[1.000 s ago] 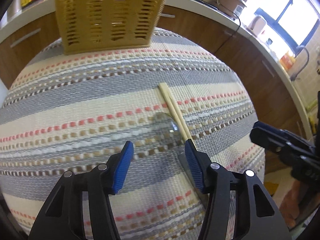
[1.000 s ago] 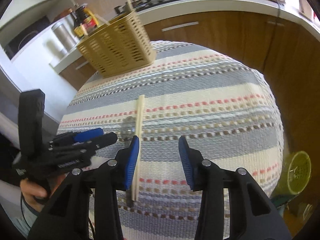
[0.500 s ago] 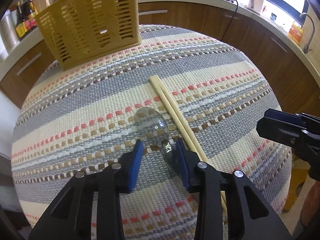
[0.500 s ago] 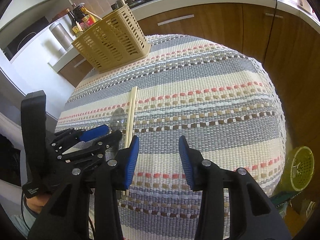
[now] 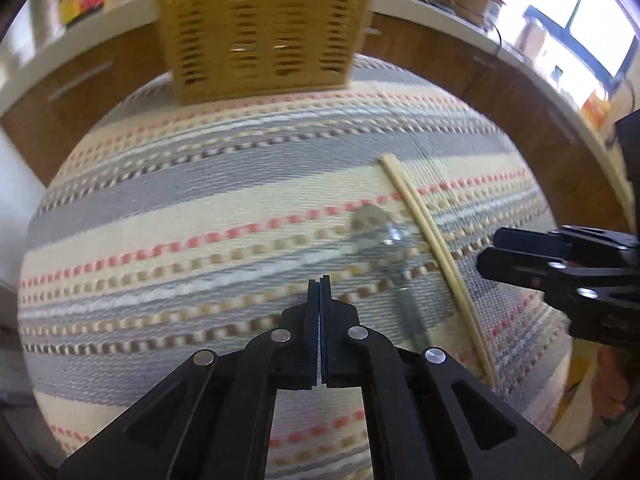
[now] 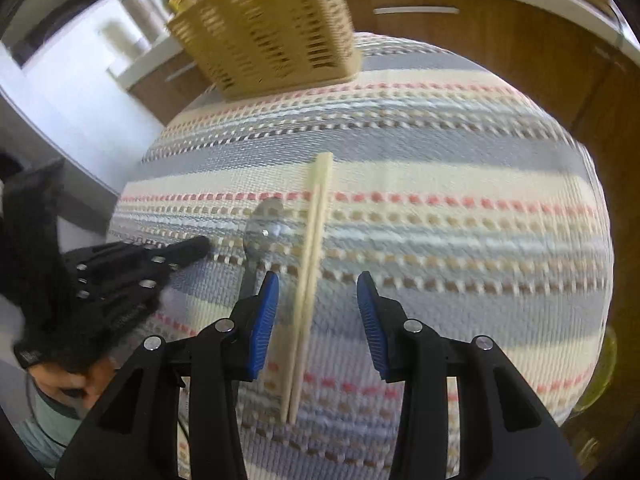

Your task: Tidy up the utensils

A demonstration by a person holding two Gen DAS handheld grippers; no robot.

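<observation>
A metal spoon [image 5: 378, 236] lies on the striped table mat [image 5: 200, 200], with a pair of pale wooden chopsticks [image 5: 436, 256] just to its right. My left gripper [image 5: 320, 284] is shut and empty, left of the spoon. In the right wrist view my right gripper [image 6: 318, 300] is open above the near half of the chopsticks [image 6: 310, 280], which lie between its fingers; the spoon [image 6: 264, 224] is just to their left. The left gripper [image 6: 188, 250] shows there left of the spoon. A yellow slotted utensil basket [image 5: 264, 28] stands at the far end of the mat.
The basket also shows in the right wrist view [image 6: 268, 28]. Wooden cabinets [image 6: 500, 36] and a white counter ring the far side. The right gripper [image 5: 560, 260] enters the left wrist view from the right. A green object [image 6: 596, 376] sits below the mat's right edge.
My left gripper has closed completely and moved left off the spoon, which still lies on the mat. My right gripper has moved over the chopsticks, staying open.
</observation>
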